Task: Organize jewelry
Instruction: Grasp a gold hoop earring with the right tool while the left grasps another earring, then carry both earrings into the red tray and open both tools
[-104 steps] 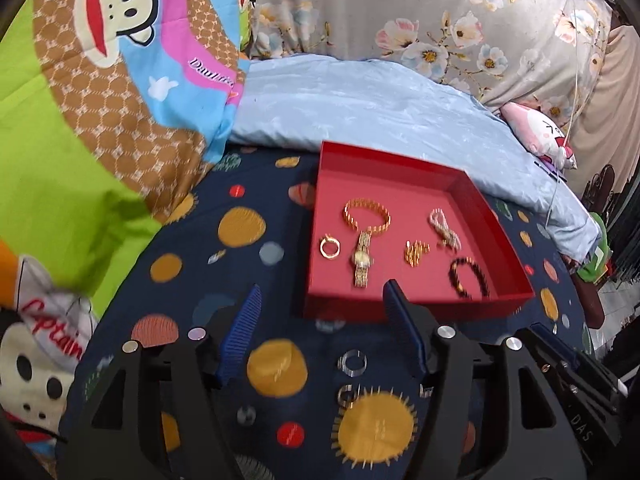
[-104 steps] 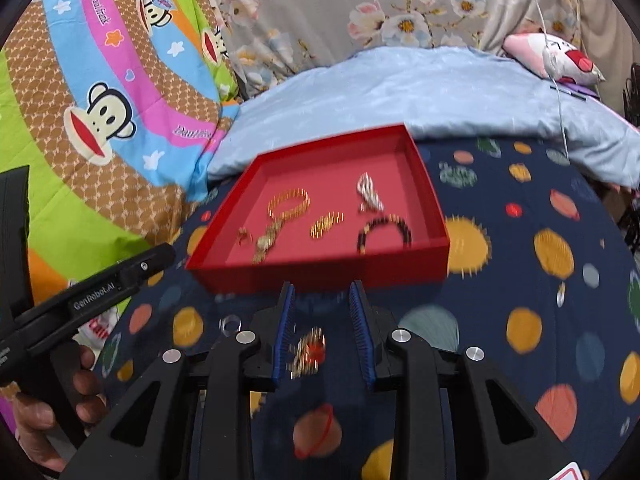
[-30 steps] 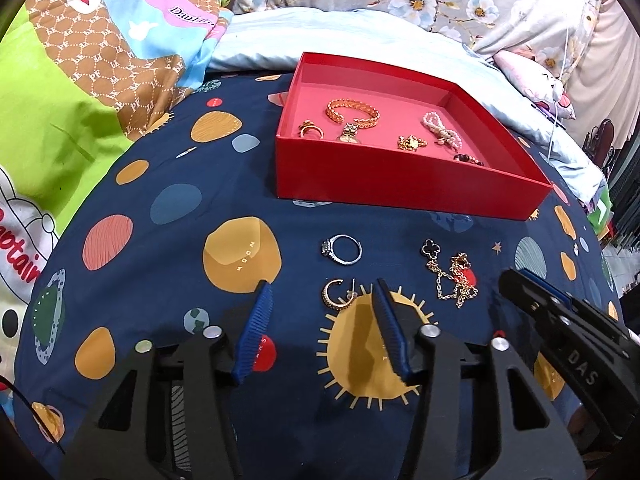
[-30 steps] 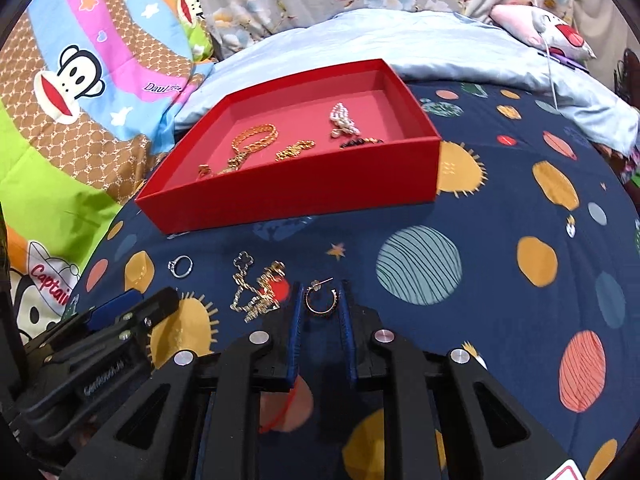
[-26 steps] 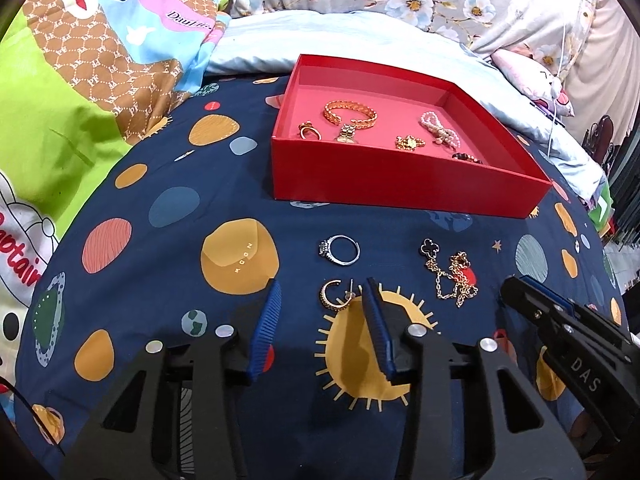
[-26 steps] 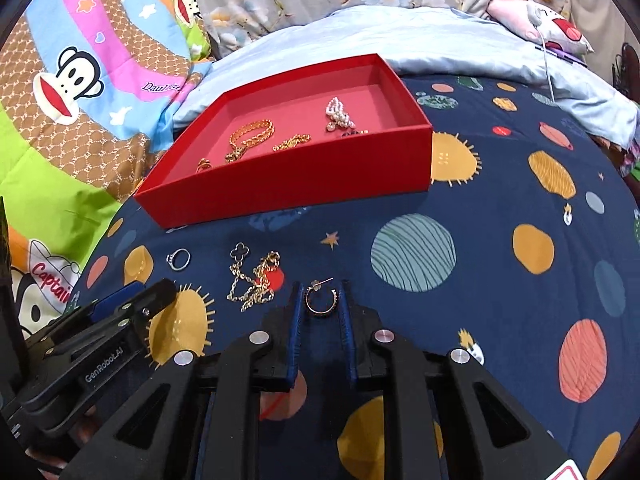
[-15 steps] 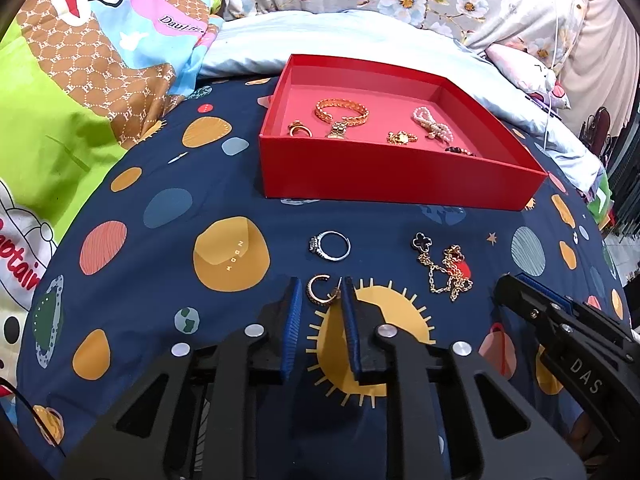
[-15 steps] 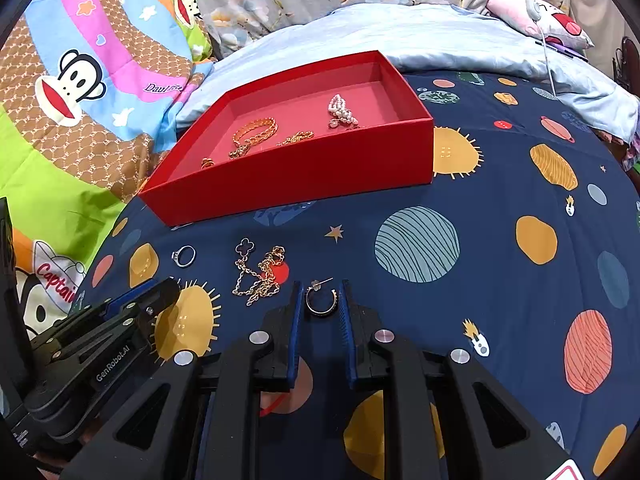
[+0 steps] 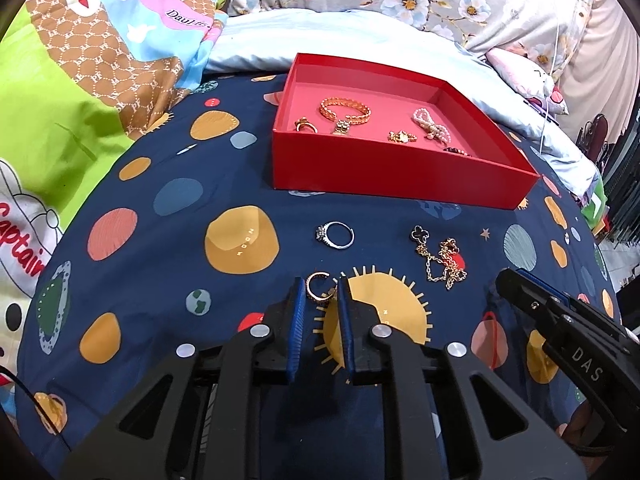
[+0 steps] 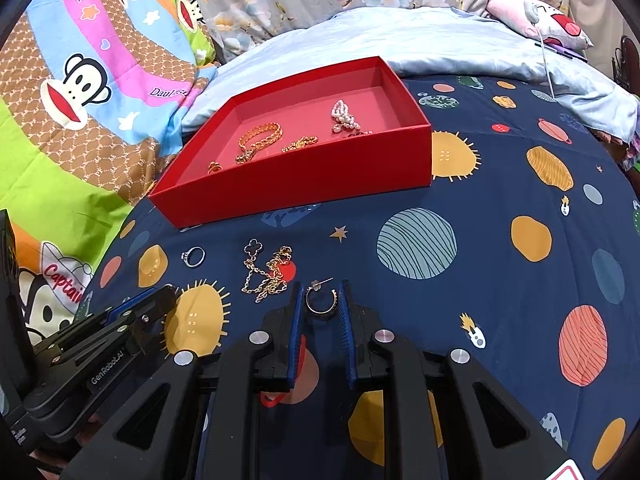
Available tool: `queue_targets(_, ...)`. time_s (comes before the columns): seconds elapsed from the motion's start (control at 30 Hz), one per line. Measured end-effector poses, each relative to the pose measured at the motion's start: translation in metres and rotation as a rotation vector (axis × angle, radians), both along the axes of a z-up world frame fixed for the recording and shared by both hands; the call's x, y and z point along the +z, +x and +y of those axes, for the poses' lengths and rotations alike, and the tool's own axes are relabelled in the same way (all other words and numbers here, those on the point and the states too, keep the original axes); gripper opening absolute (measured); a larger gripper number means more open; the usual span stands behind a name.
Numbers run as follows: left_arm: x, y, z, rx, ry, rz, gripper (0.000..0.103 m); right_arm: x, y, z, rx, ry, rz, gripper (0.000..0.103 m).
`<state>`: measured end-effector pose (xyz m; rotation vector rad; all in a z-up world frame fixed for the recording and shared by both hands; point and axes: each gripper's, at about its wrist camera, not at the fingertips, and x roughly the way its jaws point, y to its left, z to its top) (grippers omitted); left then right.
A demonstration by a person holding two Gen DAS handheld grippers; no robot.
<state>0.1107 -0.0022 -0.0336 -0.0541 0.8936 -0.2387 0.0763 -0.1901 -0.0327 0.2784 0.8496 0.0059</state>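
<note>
Pinching a gold hoop earring (image 9: 319, 290), the left gripper (image 9: 319, 294) has just closed its jaws at lower centre; the right gripper (image 10: 319, 300) likewise clamps a second hoop earring (image 10: 320, 300). Farther up lie a silver ring (image 9: 336, 235) and gold chain (image 9: 442, 262), then the red tray (image 9: 400, 176) holding bracelets.

A: What colour is the box (image 9: 384, 176)?
B: Red outside, pink inside.
A: And the bedspread (image 9: 168, 240)?
B: Dark blue with orange, pink and blue planets and yellow suns.
A: The blanket (image 10: 80, 80)?
B: Green, brown and pink, with cartoon monkeys.
</note>
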Motion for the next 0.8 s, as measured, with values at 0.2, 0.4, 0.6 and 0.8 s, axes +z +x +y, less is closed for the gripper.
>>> queue_targets(0.2,0.009,-0.005,0.002,0.008,0.001,-0.013,0.015,0.006,-0.004,0.000,0.006,0.006,-0.012,0.016)
queue_targets(0.4,0.021,-0.012,0.006,0.016,-0.012,-0.029,0.015,0.015,-0.013,-0.001,0.010,0.008,-0.032,0.016)
queue_targets(0.6,0.035,-0.018,0.016,0.040,-0.018,-0.053,0.015,0.022,-0.023,-0.004,0.005,0.014,-0.046,0.016)
queue_targets(0.8,0.049,-0.022,0.020,0.050,-0.018,-0.081,0.015,0.031,-0.029,-0.006,0.005,0.020,-0.069,0.016)
